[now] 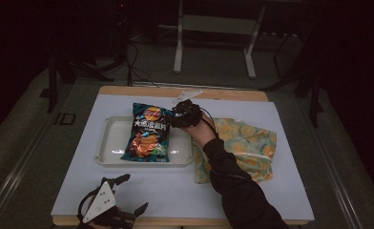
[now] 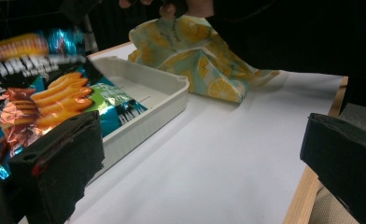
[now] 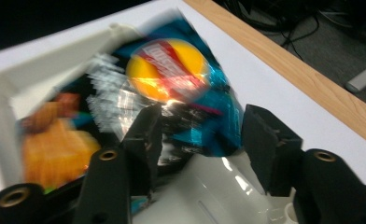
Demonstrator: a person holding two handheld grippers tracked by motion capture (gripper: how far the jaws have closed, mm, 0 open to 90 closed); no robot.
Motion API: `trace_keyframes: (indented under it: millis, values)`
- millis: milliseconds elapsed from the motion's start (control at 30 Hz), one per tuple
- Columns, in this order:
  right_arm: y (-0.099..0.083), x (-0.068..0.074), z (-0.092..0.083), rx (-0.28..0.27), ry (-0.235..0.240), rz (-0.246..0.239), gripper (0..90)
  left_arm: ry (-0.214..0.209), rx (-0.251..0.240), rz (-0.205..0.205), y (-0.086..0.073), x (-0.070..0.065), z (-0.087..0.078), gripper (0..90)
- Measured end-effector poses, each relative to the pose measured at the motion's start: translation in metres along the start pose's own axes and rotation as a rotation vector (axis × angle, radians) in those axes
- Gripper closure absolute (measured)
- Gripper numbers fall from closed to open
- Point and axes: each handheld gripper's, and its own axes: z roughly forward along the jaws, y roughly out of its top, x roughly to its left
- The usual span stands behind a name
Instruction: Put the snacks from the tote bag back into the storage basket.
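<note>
the chip bag [image 1: 147, 133] lies in the white tray [image 1: 109, 143], its top edge leaning over the tray's far rim and its lower end on the tray floor near the front wall. the right gripper [image 1: 179, 116] sits at the bag's upper right corner, just beside the tray's far right corner; in the right gripper view its jaws stand apart with the corner of the bag between them, and no pad is seen pressing the foil, so the grip reads as released. the left gripper [image 1: 130, 194] rests well in front of the tray near the table's front edge, jaws spread wide and holding nothing. a lemon-print cloth [image 1: 244, 143] lies just right of the tray. judgement: the step in hand appears to be letting go of the bag once placed in the tray. to do it well, the right jaws should clear the crinkled foil fully before the hand draws away from the tray, backing off along the jaw line so neither pad snags the bag corner and drags it over the far rim.
</note>
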Motion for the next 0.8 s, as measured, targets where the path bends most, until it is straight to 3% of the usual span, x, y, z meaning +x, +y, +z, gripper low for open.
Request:
trace_keyframes:
  millis: [300,533,700,800]
  values:
    - [-0.006,0.004,-0.038,-0.061,0.060,0.017,16.9,0.002,0.005,0.001,0.000,0.000,0.002,0.1]
    - [-0.012,0.001,-0.062,-0.099,0.085,0.038,13.7,0.004,0.008,0.000,0.000,0.000,0.002,0.1]
    - [-0.022,-0.002,-0.085,-0.108,0.020,0.010,14.8,0.005,0.011,-0.001,0.000,0.001,0.003,0.1]
    - [-0.024,-0.003,-0.088,-0.109,0.018,0.012,14.7,0.004,0.011,-0.001,0.000,0.001,0.003,0.1]
